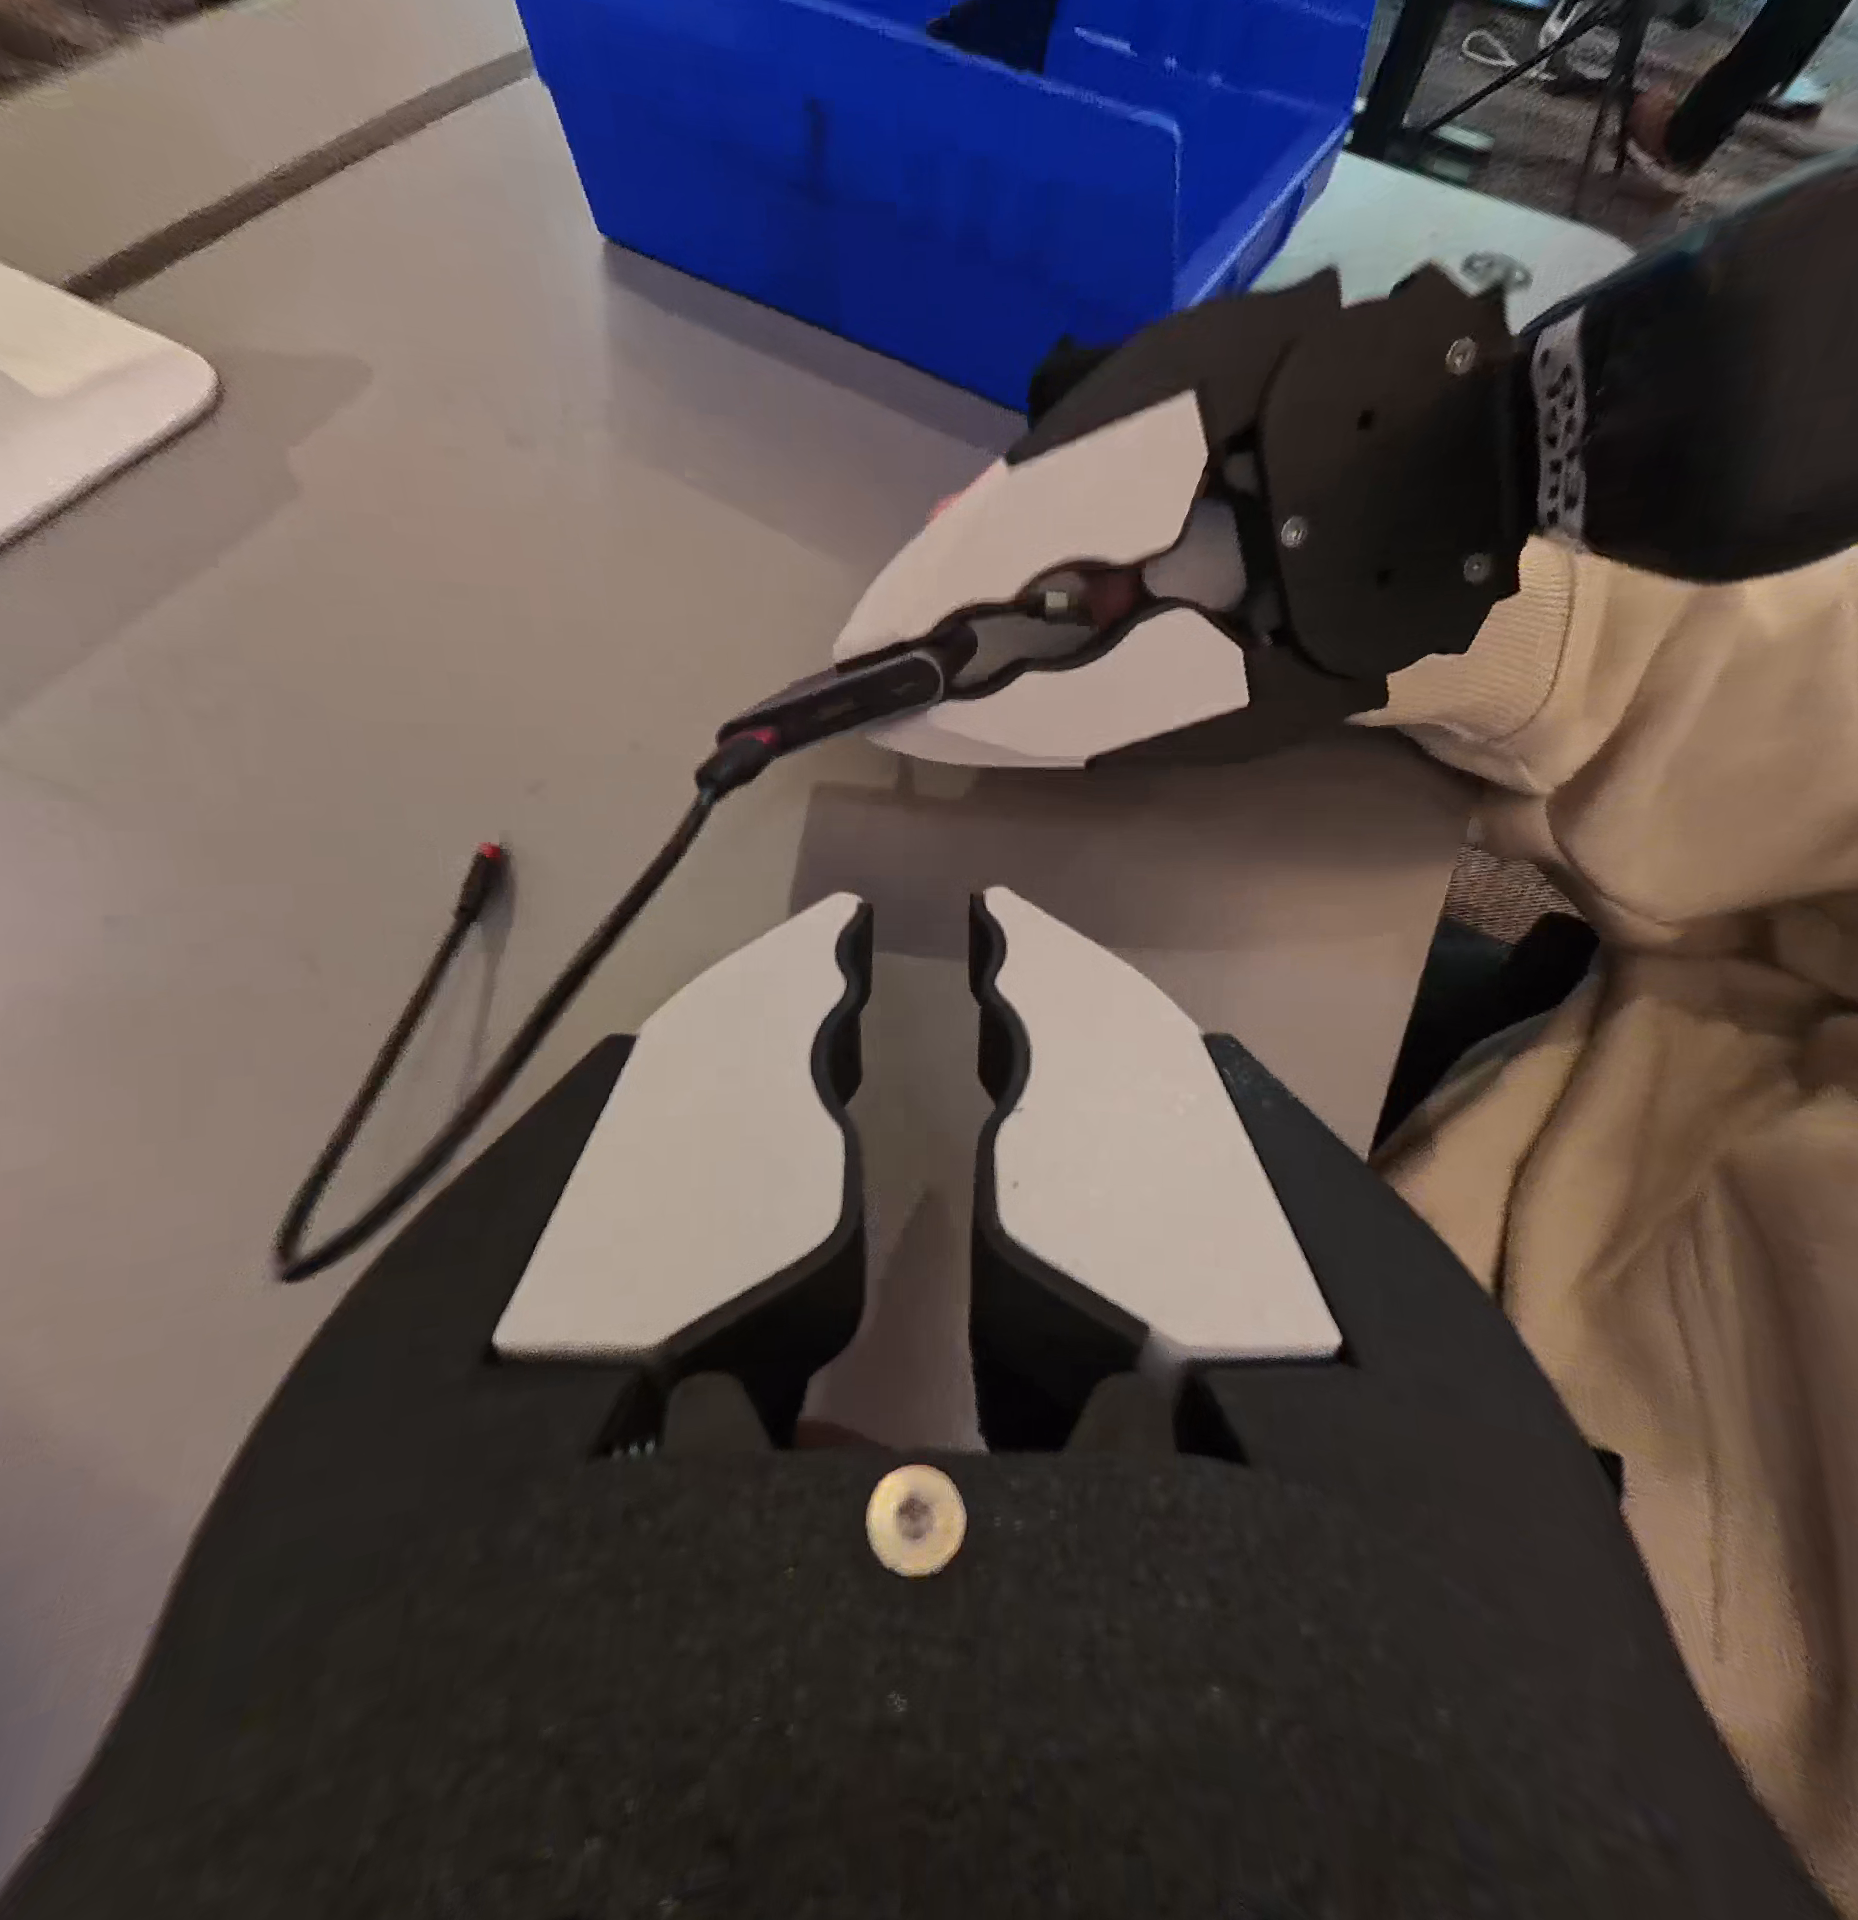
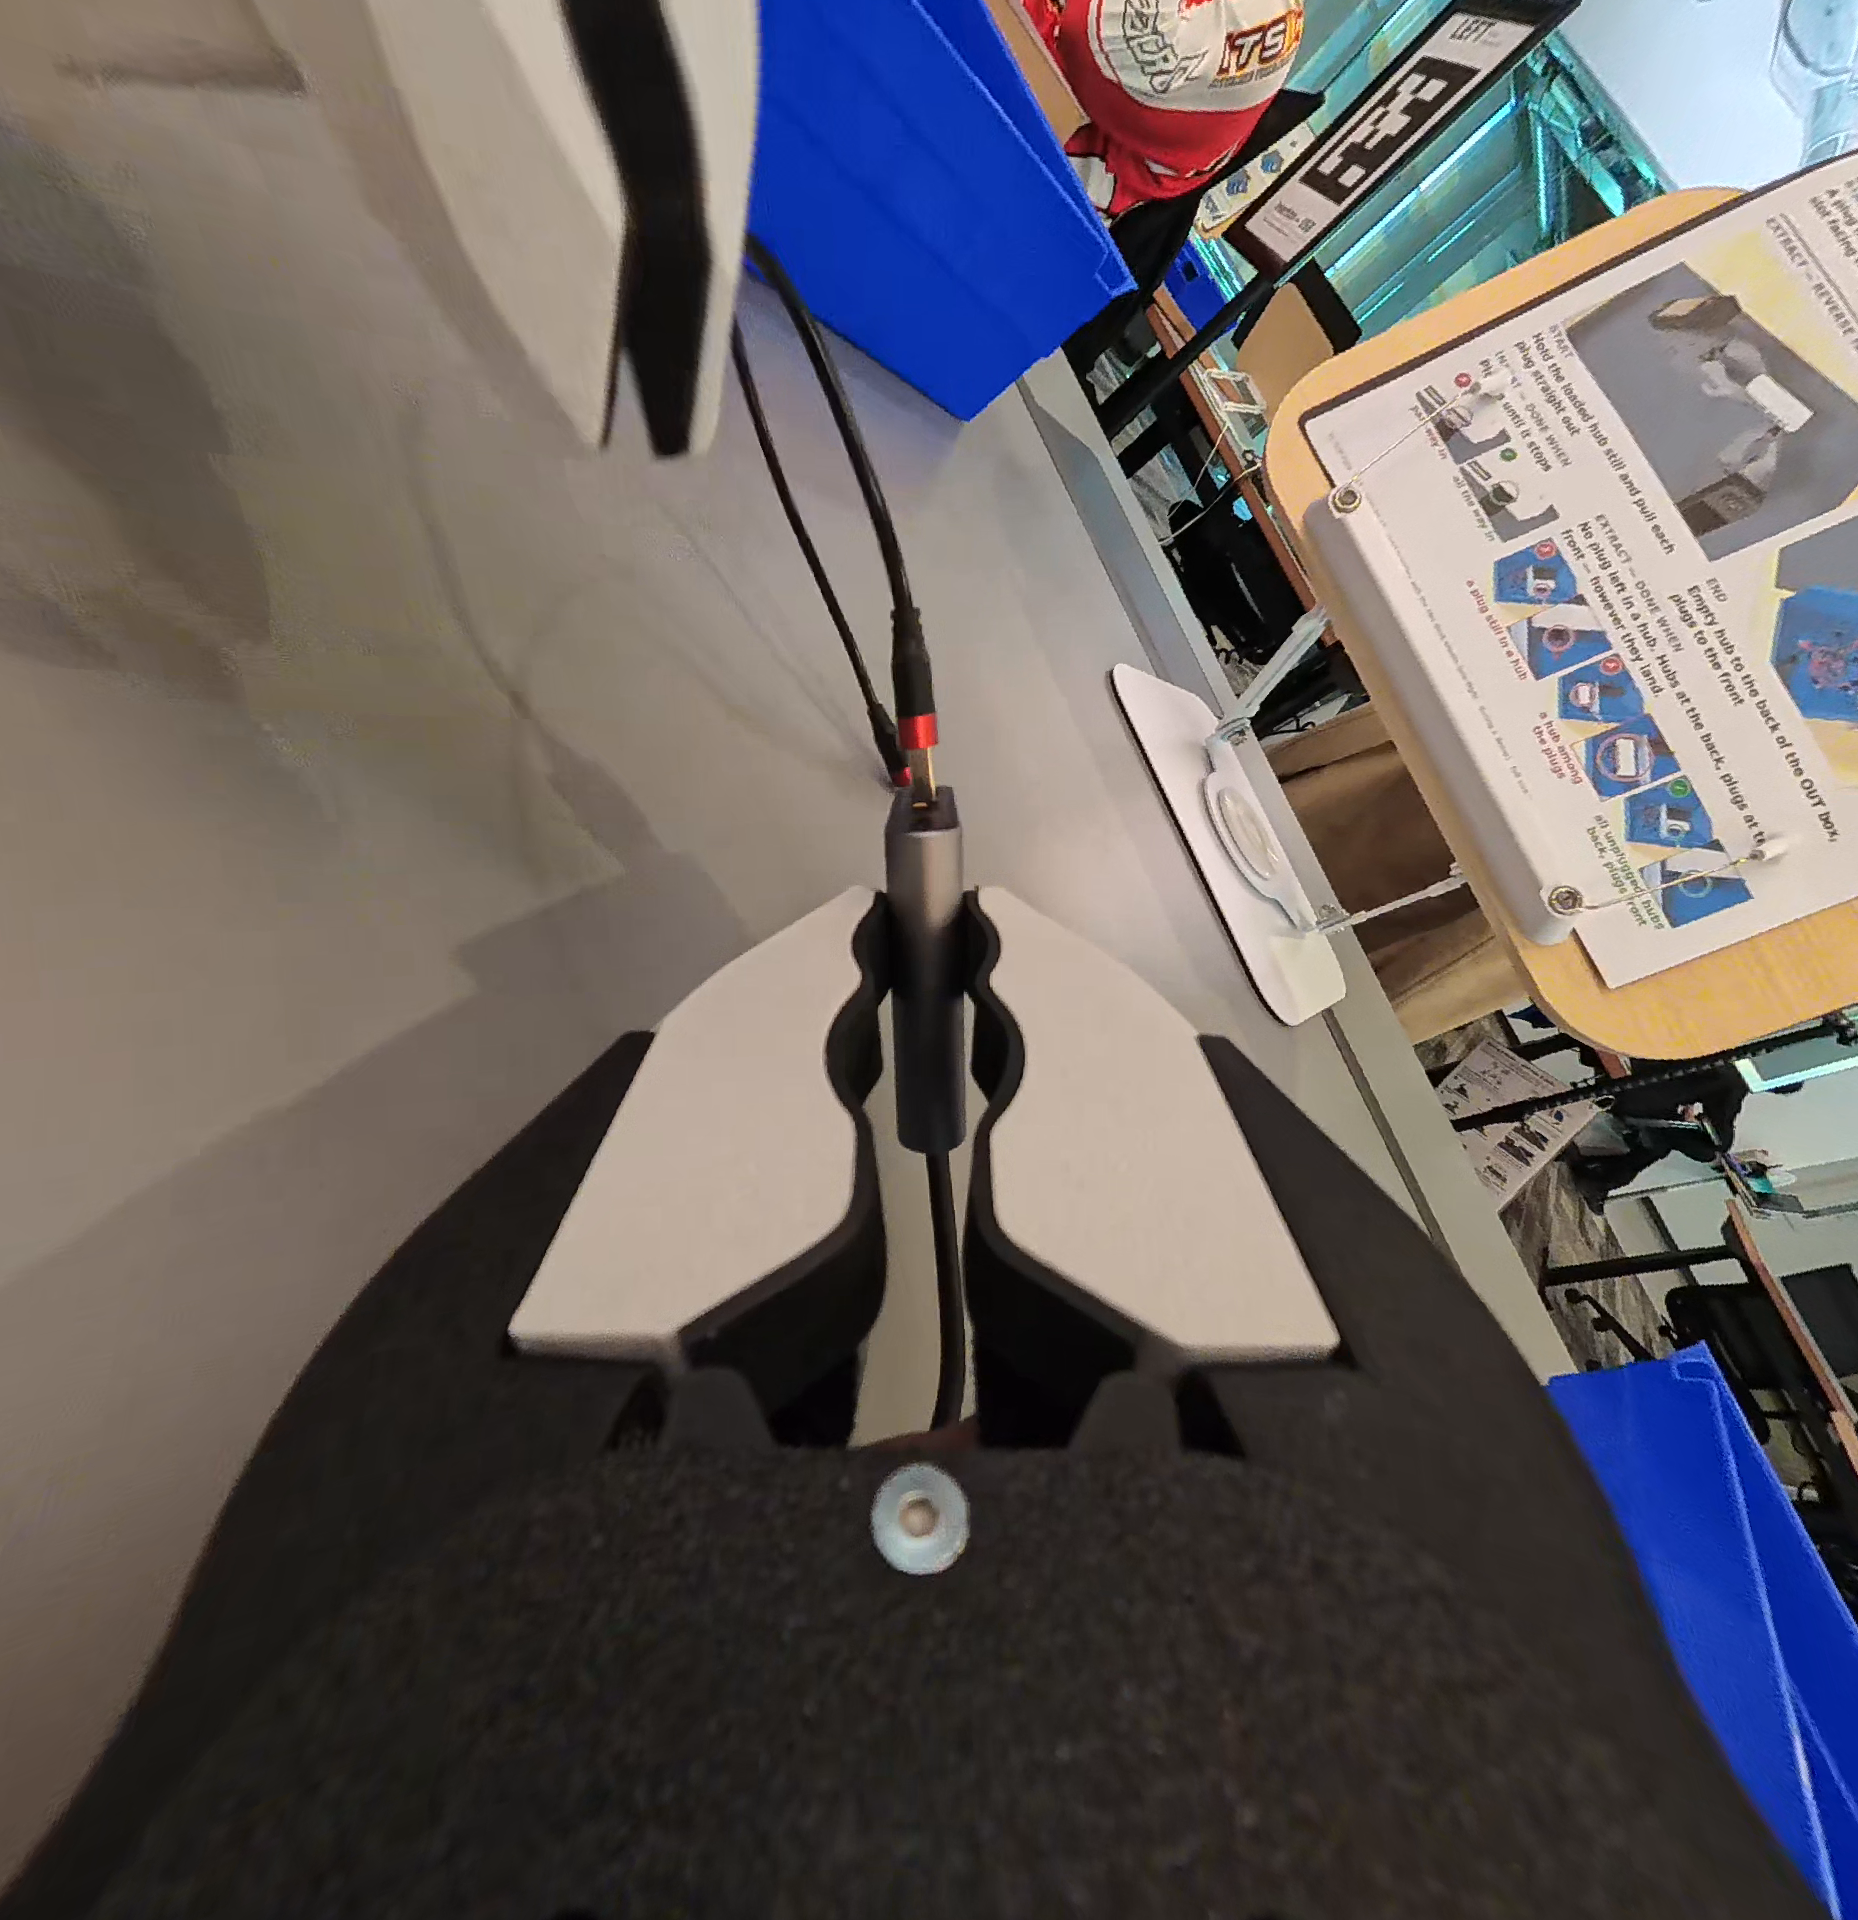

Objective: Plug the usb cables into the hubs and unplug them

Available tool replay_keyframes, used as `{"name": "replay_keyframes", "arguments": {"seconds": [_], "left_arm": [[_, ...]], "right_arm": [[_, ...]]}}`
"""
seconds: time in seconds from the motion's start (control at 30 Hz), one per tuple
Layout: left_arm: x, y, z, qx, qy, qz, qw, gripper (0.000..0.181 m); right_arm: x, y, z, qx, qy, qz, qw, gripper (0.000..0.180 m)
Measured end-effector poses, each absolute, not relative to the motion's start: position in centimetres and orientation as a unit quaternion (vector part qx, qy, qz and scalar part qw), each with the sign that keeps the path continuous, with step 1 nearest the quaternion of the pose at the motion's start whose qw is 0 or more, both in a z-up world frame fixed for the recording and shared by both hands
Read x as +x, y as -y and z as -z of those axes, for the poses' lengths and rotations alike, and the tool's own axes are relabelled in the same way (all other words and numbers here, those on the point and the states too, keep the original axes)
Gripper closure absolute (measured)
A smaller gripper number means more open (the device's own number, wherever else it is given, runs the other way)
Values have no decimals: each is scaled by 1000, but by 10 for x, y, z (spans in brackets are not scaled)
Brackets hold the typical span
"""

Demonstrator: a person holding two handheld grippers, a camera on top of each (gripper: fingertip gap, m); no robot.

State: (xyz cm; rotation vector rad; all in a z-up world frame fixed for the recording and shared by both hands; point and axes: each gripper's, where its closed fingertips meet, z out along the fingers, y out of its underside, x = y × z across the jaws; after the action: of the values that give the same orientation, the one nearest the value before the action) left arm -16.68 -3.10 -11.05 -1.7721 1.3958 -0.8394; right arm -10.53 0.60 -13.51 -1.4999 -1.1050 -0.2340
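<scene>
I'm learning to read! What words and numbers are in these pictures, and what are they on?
I can't read writing out, but here is where it sits.
On the instruction sheet: printed lines and small pictures.
On the red and white cap: big letters.
On the black-and-white marker card: a short label.
On the hub: a faint mark, too blurred to read.
On the far paper sheets: too small to read.

Grey hub (image 2: 923,997), red-collared black cable (image 2: 909,665), blue bin (image 1: 935,156).

grey table (image 1: 405,582), wooden board (image 2: 1590,997), maybe windows behind
</scene>
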Motion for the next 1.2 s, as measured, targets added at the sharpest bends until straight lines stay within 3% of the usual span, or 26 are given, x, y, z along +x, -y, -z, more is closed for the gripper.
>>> {"name": "replay_keyframes", "arguments": {"seconds": [0.17, 0.37, 0.63, 1.2], "left_arm": [[-165, 1, 86, -693, -552, 288, 364, 164], [-160, -14, 108, -705, -576, 301, 282, 161], [-148, -13, 115, -699, -573, 322, 284, 178], [-154, -7, 121, -692, -591, 327, 255, 178]], "right_arm": [[-107, -4, 132, -638, 475, 97, 598, 167], [-107, -3, 131, -638, 473, 94, 600, 167], [-105, -5, 131, -640, 470, 97, 599, 167], [-114, 4, 131, -621, 496, 95, 600, 168]]}}
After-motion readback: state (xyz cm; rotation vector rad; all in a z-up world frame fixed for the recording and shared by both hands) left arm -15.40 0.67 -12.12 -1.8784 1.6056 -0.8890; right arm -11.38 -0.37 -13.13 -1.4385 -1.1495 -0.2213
